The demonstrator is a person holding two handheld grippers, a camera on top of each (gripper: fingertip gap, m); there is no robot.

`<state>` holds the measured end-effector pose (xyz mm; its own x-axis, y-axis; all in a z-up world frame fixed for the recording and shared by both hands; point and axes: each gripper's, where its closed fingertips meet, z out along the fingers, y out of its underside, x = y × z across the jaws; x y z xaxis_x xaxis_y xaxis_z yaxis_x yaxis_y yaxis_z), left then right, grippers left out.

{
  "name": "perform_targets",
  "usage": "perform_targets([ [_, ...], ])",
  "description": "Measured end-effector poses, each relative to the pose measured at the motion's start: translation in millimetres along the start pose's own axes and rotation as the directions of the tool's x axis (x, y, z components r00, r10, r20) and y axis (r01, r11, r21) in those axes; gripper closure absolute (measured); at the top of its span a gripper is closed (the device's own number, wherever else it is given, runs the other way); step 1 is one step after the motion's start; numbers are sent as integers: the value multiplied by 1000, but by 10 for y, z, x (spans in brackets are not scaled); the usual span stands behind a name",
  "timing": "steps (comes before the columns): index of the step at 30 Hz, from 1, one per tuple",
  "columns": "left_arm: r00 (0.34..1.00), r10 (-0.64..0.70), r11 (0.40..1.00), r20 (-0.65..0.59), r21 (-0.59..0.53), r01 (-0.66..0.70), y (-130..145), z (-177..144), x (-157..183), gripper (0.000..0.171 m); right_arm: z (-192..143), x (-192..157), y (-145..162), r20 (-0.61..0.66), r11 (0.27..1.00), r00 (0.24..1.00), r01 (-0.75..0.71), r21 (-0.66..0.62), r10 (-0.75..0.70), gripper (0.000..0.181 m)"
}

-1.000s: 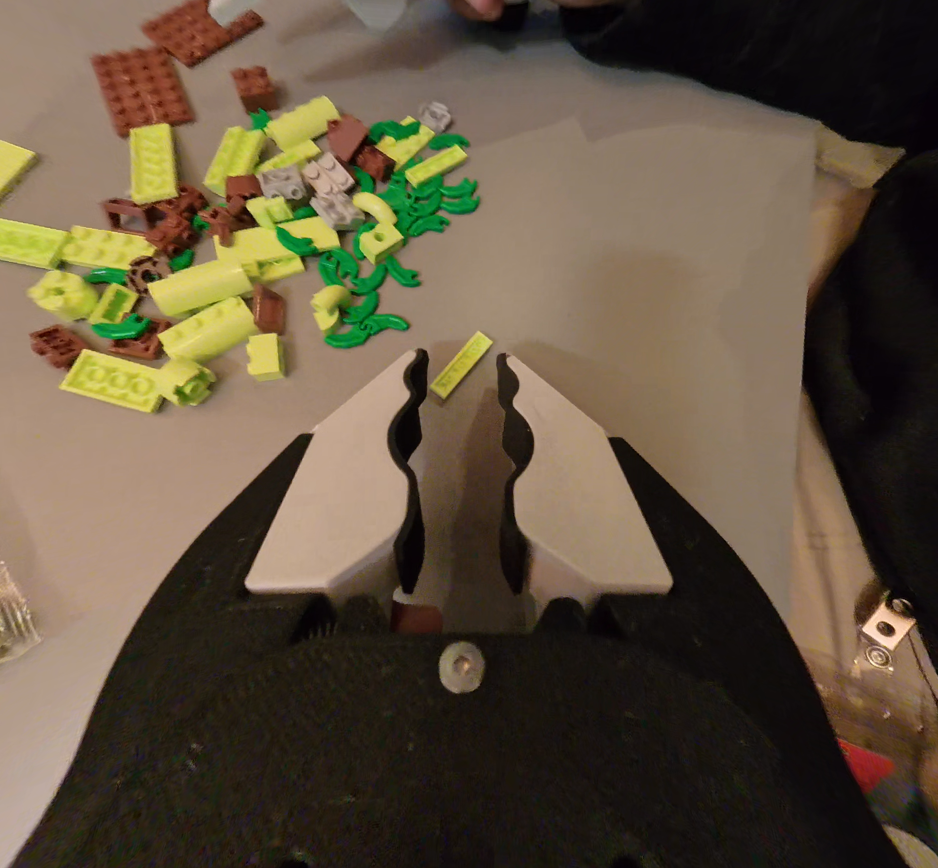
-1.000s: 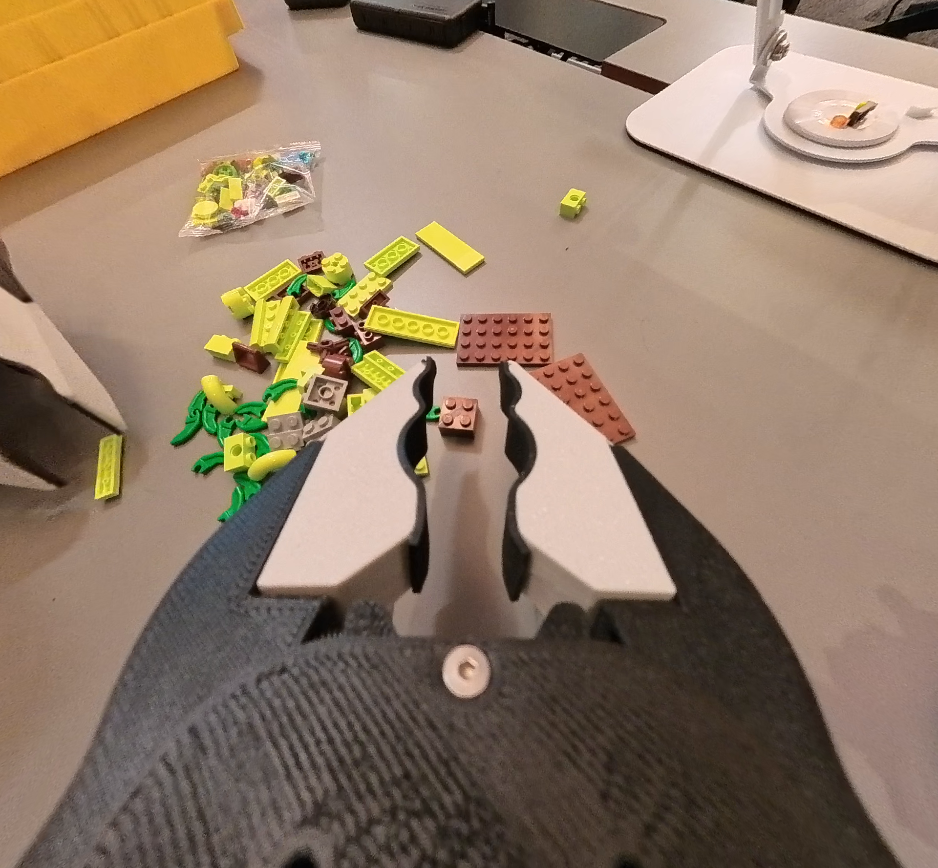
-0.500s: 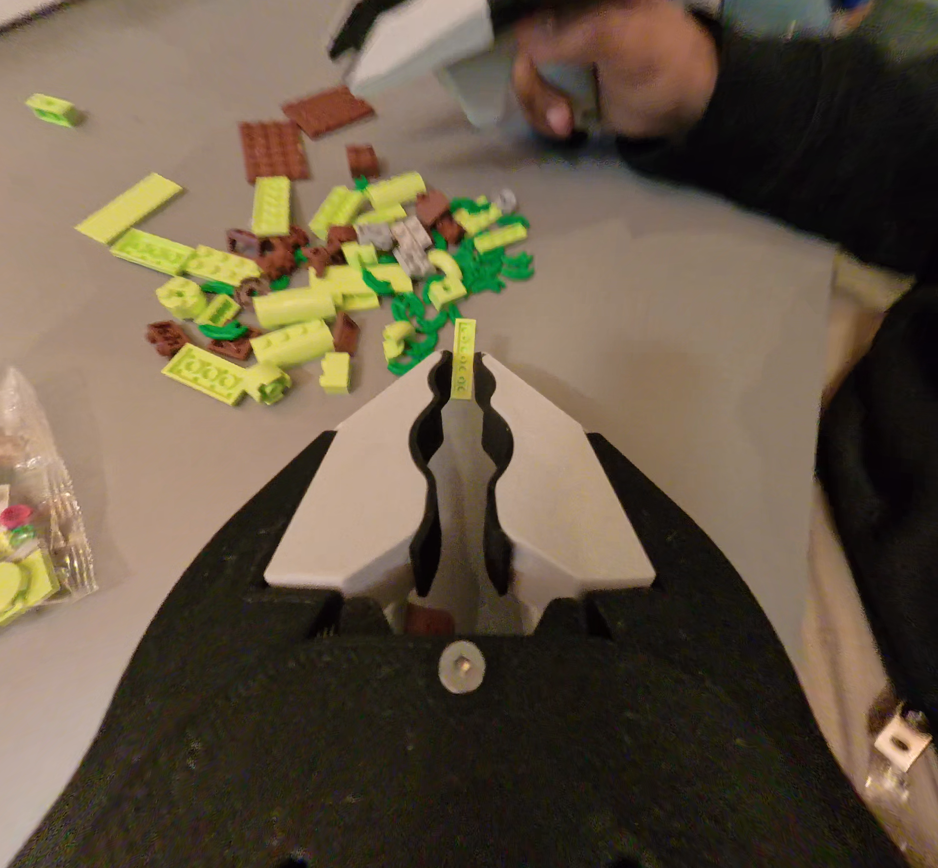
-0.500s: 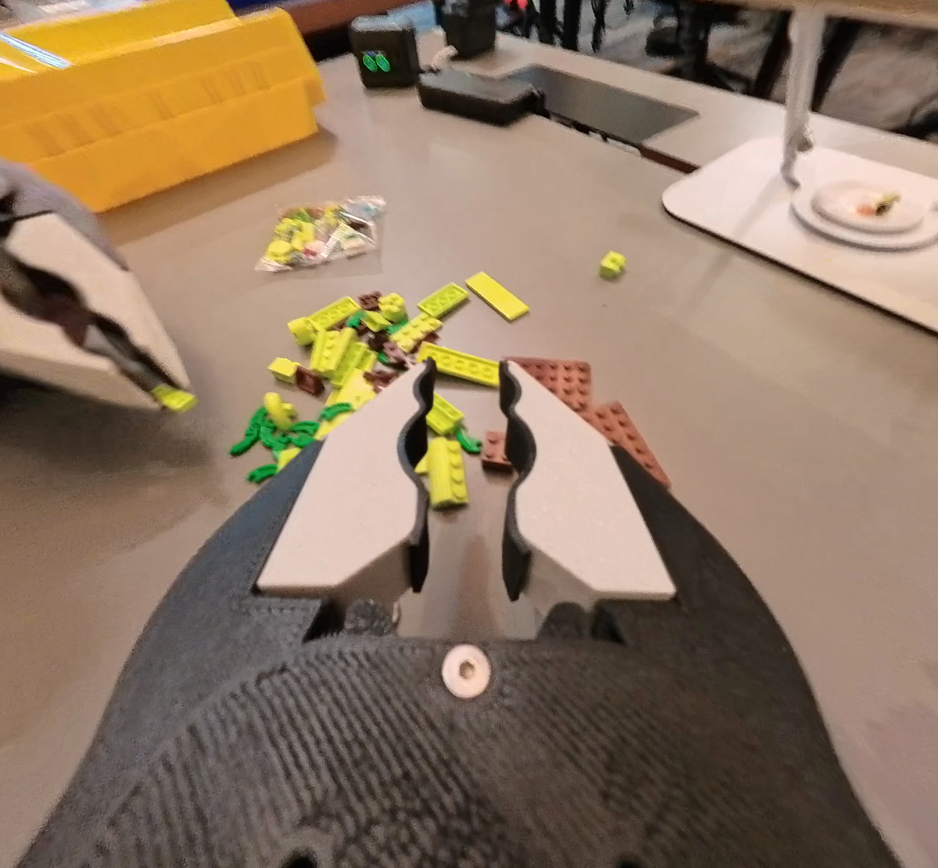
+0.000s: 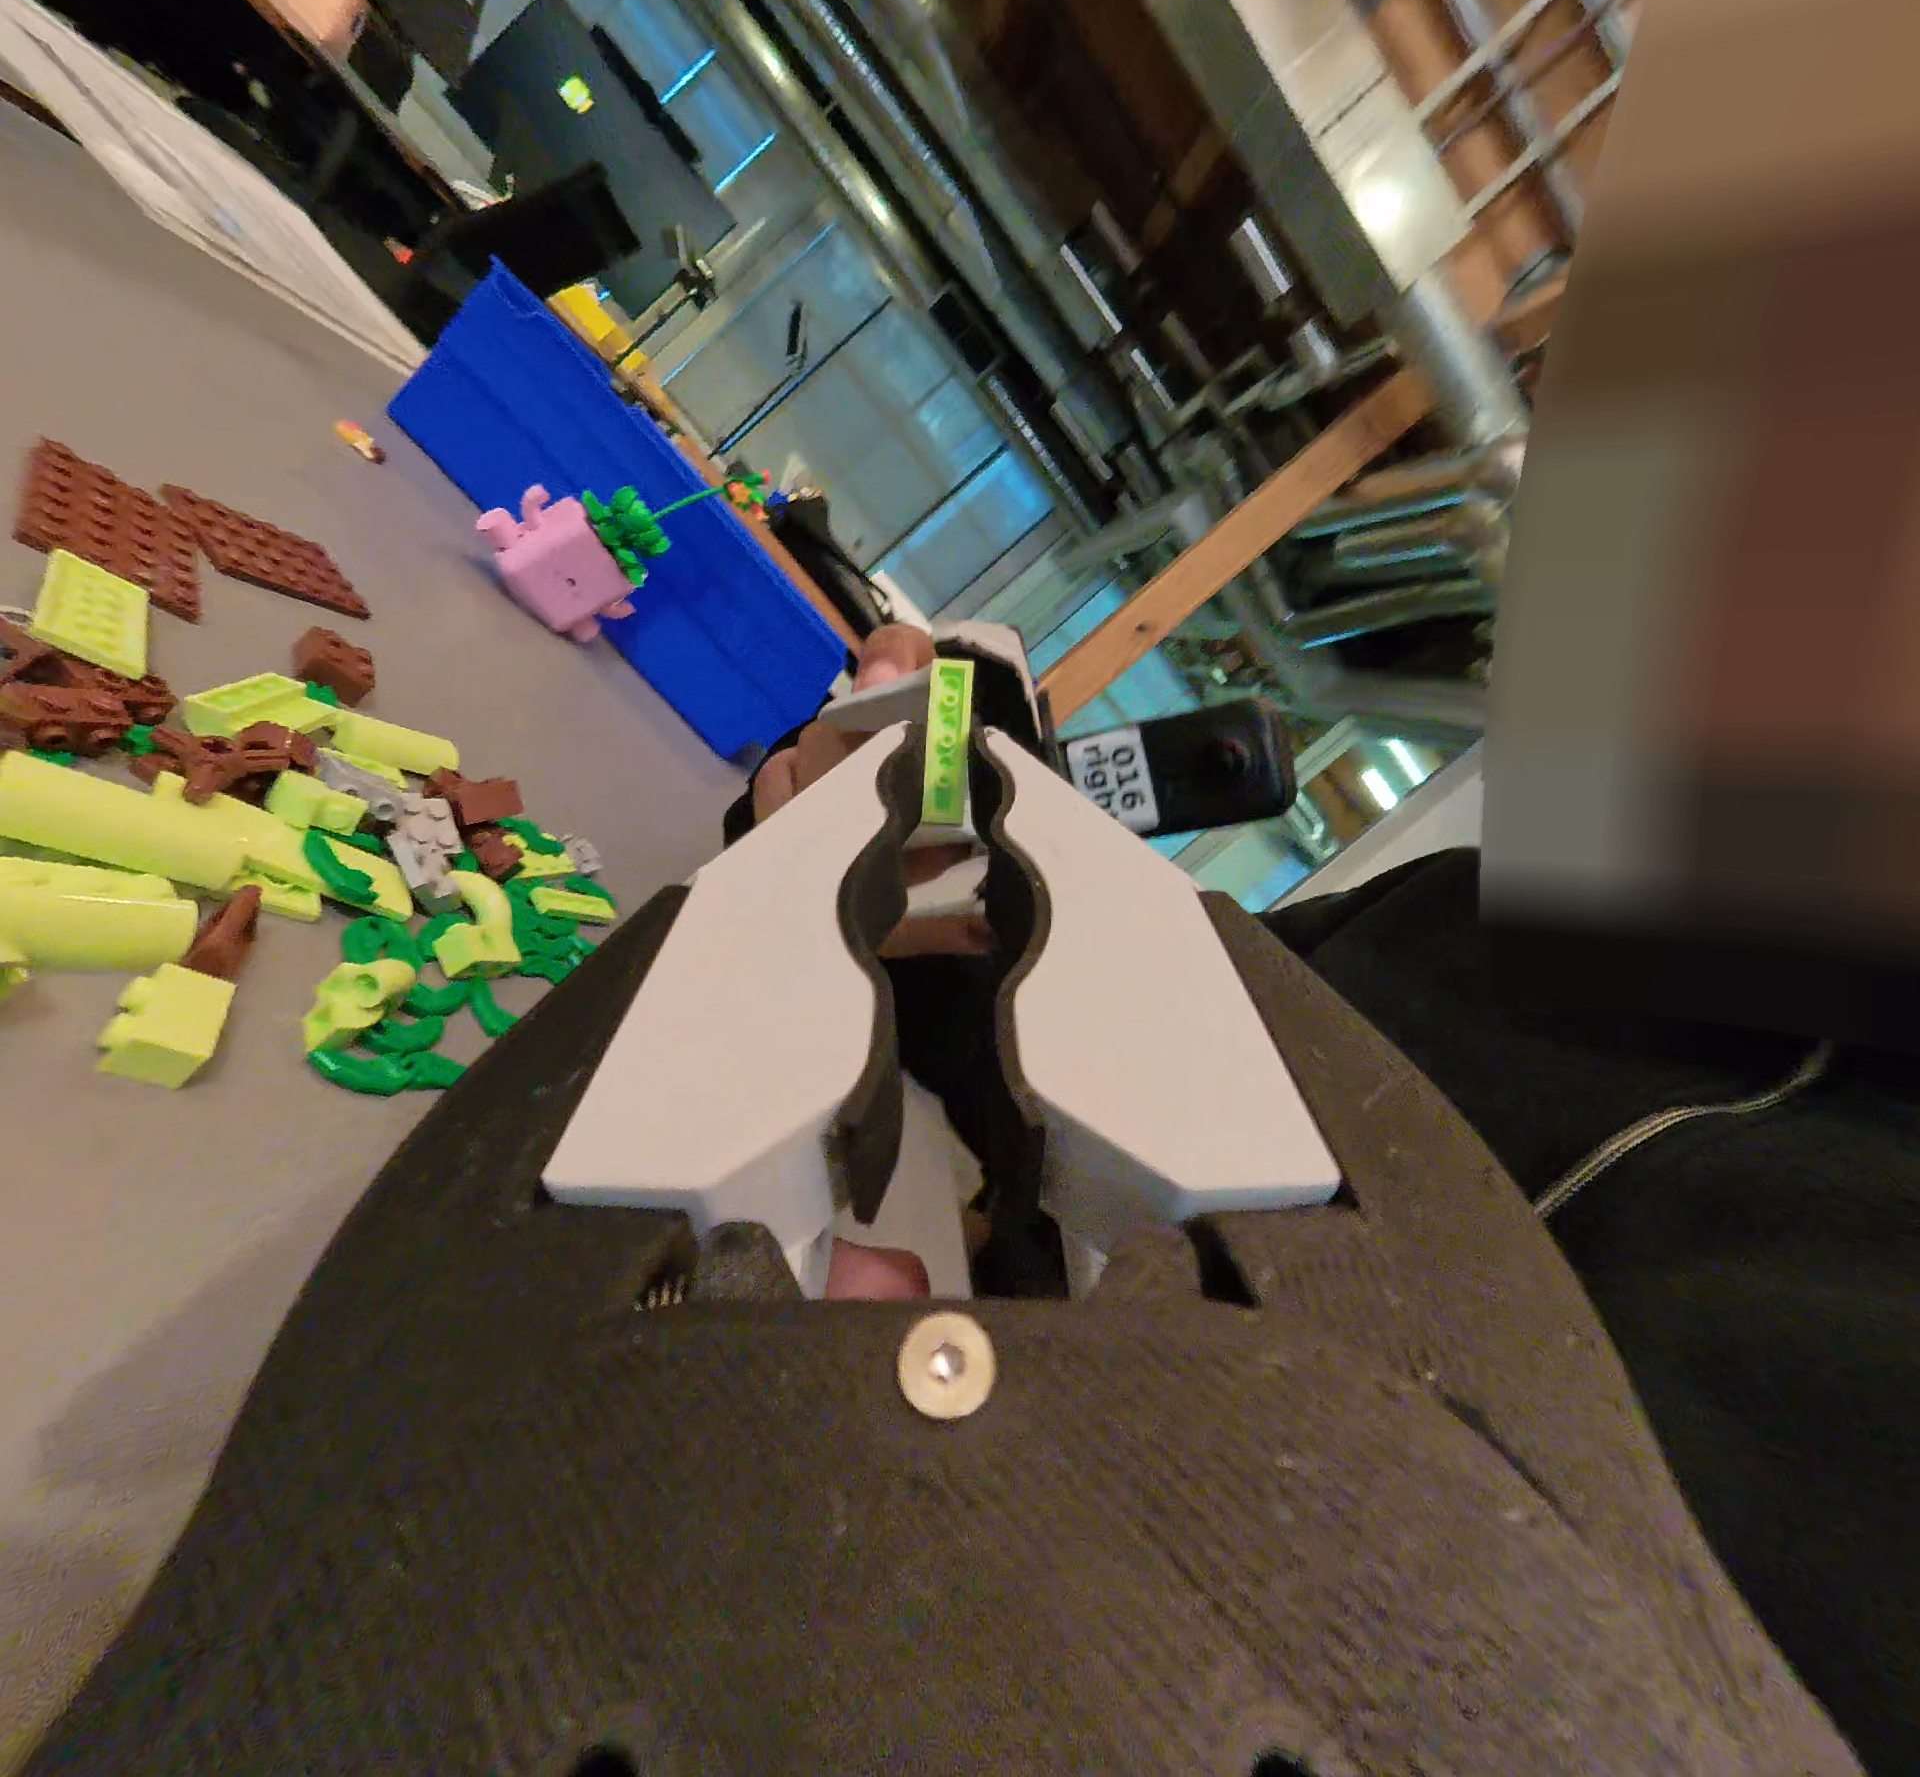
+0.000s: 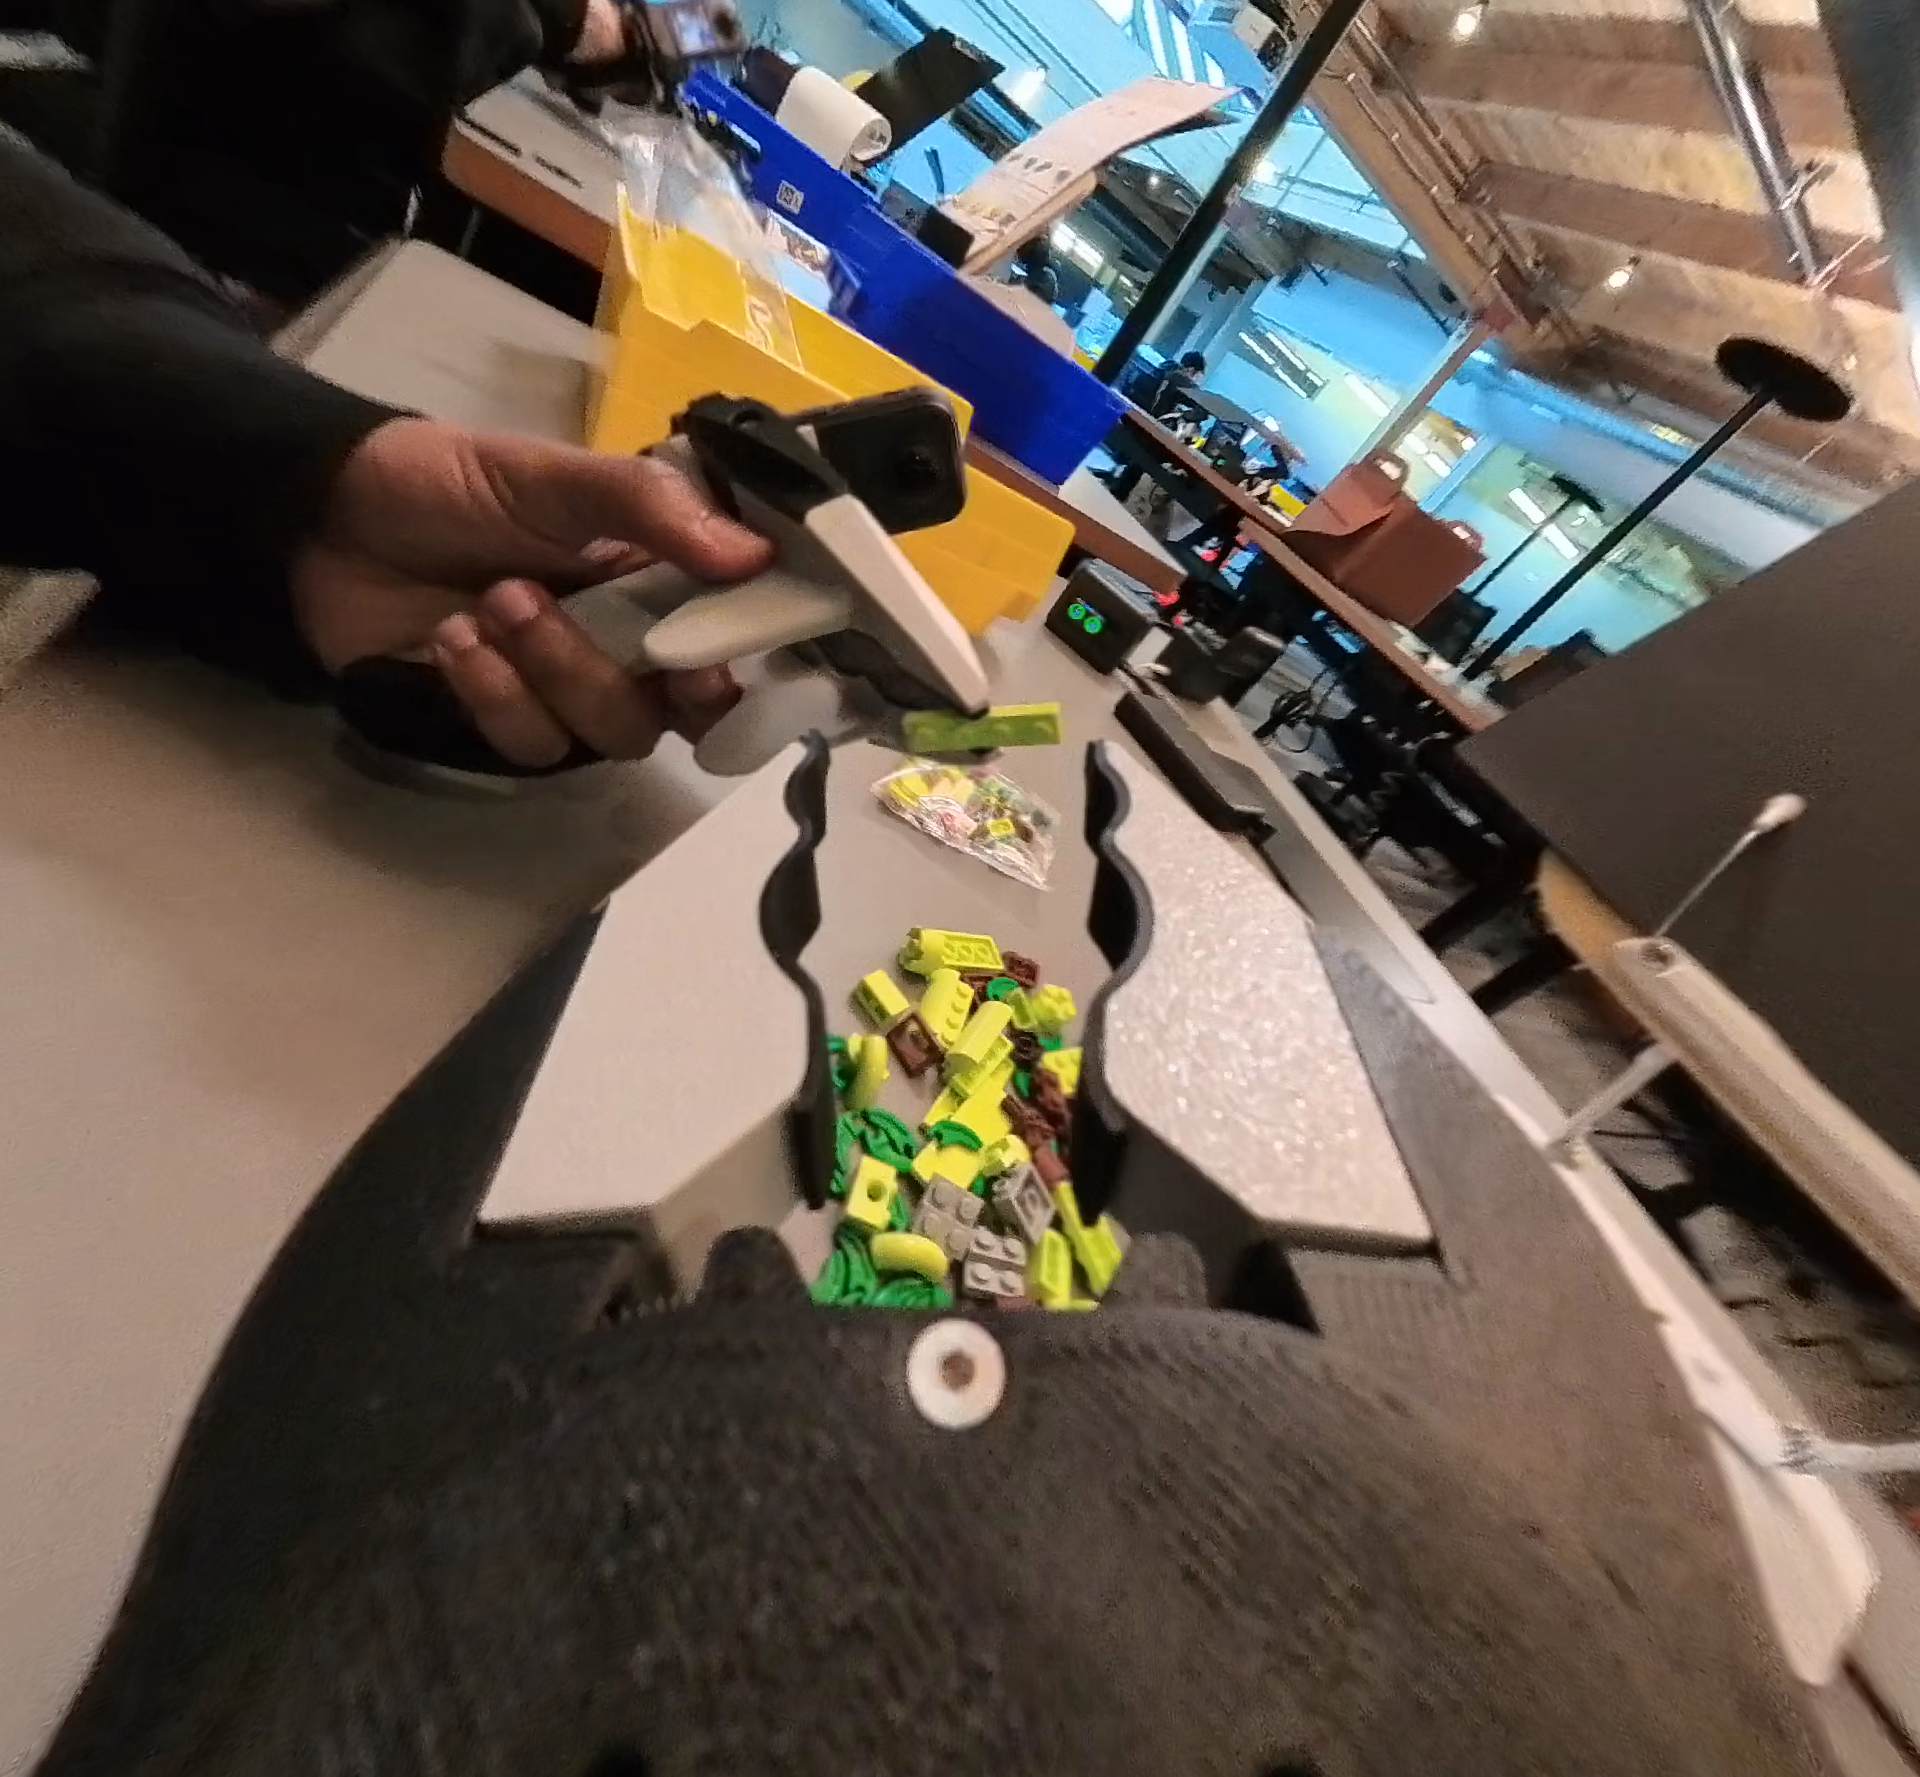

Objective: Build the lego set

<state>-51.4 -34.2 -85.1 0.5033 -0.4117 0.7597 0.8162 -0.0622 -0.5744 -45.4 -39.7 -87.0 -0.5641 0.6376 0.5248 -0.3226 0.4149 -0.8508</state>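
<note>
- My left gripper is raised off the grey surface, clamped on a thin lime-green studded lego plate held edge-on at the fingertips.
- In the right wrist view that same lime plate sticks out sideways from the left gripper, gripped by a bare hand in a black sleeve.
- My right gripper has its jaws wide apart, holding nothing, just below the lime plate.
- Loose pile of lime, green, brown and grey lego pieces lies on the surface beneath.
- Two flat brown studded plates sit at the pile's far edge.
- Small clear bag of pieces beyond the pile.
- Pink lego figure with green sprig near a blue bin.
</note>
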Motion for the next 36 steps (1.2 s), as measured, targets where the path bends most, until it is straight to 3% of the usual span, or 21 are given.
perform_targets([
  [7,996,-68,998,-52,-5,68,70,70,26,166,22,33,-4,-142,970,960,233,-61,-240,146],
  [15,995,-74,997,-71,-25,73,120,101,39,165,11,15,-19,-130,973,965,222,-55,-228,150],
  [18,998,-56,998,-39,-18,55,99,74,-5,153,-33,149,32,-165,980,967,185,-69,-194,150],
  [20,999,-35,999,-11,-9,35,73,51,-25,148,-106,400,224,-224,984,964,115,-133,-143,150],
  [22,1000,4,999,21,-35,-3,99,47,-46,147,-238,734,630,-298,966,954,-48,-255,-31,150],
  [26,992,96,989,87,-120,-85,220,77,-110,146,-529,957,1382,-316,809,913,-384,-445,260,150],
  [32,976,176,962,128,-232,-143,398,118,-203,144,-661,746,1656,-183,743,924,-380,-551,337,150],
  [36,978,168,961,119,-240,-136,424,119,-215,143,-651,636,1733,-134,720,931,-348,-601,339,150],
])
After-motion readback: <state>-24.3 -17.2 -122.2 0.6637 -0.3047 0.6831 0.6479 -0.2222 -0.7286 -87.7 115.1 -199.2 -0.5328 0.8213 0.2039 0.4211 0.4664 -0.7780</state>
